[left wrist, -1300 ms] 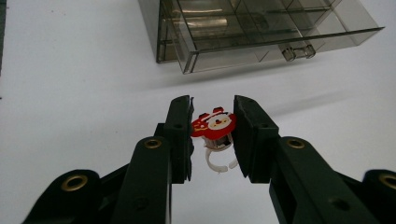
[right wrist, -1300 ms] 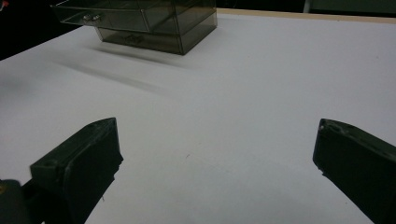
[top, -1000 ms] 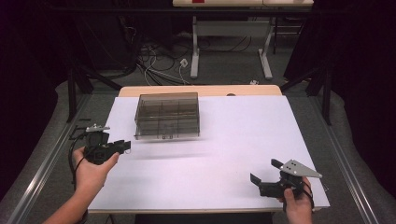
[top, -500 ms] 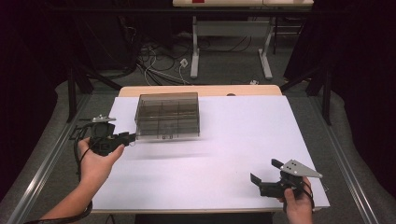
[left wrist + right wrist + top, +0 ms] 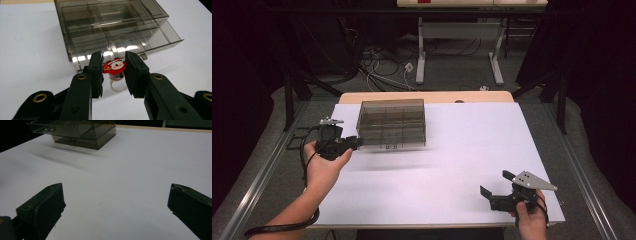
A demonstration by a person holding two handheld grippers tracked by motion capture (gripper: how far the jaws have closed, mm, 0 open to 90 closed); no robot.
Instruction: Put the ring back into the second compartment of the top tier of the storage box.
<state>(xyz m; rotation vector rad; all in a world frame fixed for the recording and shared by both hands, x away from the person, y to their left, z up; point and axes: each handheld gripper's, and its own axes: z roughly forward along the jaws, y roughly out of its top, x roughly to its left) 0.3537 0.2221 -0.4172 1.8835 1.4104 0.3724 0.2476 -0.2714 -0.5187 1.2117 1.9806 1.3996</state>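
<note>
Progress, judged from the present layout: roughly halfway. Already clamped in the left hand-held gripper (image 5: 113, 72): a small ring (image 5: 115, 68) with a red Santa-like charm on a clear plastic band, pinched by the charm between the two black pads, band hanging free below. Carried just in front of the smoked-plastic drawer organizer (image 5: 391, 123), at its near left corner in the high view, with the left hand-held gripper (image 5: 353, 142) almost against the front face. Bottom drawer (image 5: 130, 42) already pulled out part way, its divided compartments looking empty. Likely left to do: lift over the drawer's front lip, release into one compartment, then perhaps push the drawer shut. Touching between ring and organizer: not so in the left gripper view, a sliver of white surface between them.

Right hand-held gripper (image 5: 497, 191) well apart from the organizer, near the front right corner of the tabletop (image 5: 472, 150), jaws spread wide with nothing between them, apparently waiting.

Surface: a white sheet over a pale wooden tabletop, wood edge showing just behind the organizer. No other loose items near the organizer.

Room: dark, curtained. Behind the organizer, grey floor with a tangle of cables (image 5: 382, 65) and the white legs of another table (image 5: 459, 45). Metal rails along both sides.
</note>
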